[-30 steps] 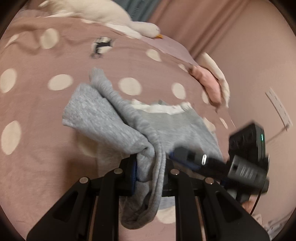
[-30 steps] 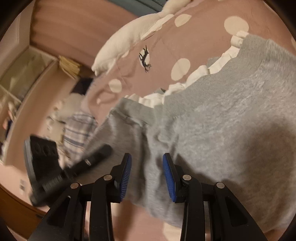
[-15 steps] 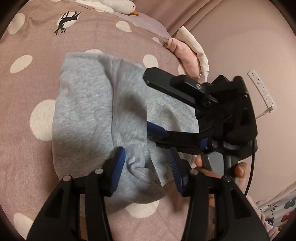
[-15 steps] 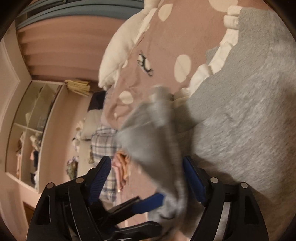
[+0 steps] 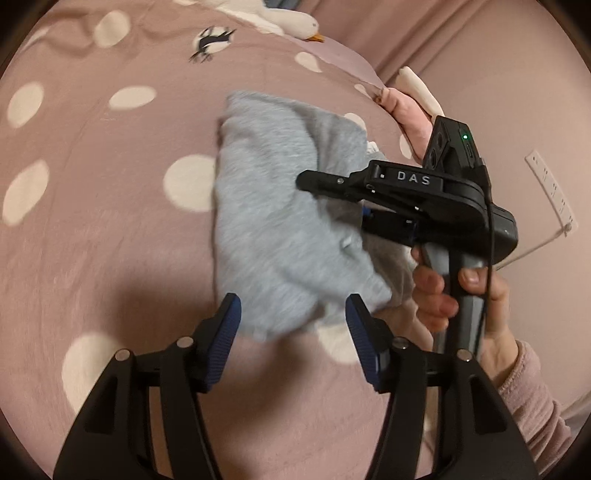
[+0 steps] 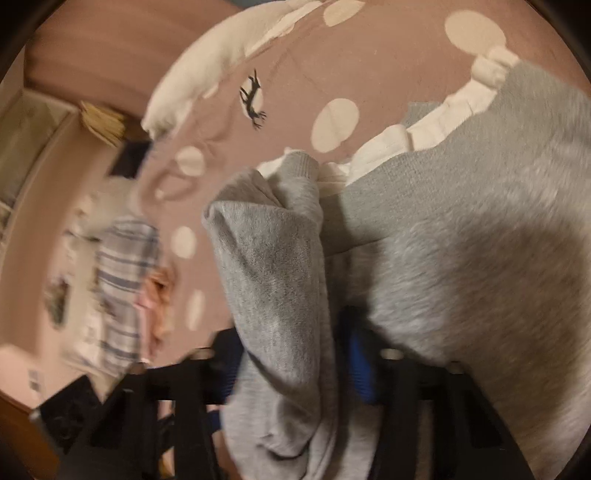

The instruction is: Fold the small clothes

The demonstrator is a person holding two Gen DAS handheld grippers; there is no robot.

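Observation:
A small grey sweatshirt with a white frilled collar lies partly folded on the pink dotted bedspread. My left gripper is open and empty, just short of the garment's near edge. My right gripper reaches in from the right over the garment. In the right wrist view the right gripper is shut on a grey sleeve that hangs between its blurred blue pads, with the body of the sweatshirt to the right.
A white goose toy lies at the far edge of the bed. Pink cloth sits at the bed's right edge by the wall. A striped garment and shelves lie beyond the bed's left side.
My left gripper let go of the sleeve, opened and drew back. My right gripper closed on the sleeve and is moving it; the garment's left part now lies folded over.

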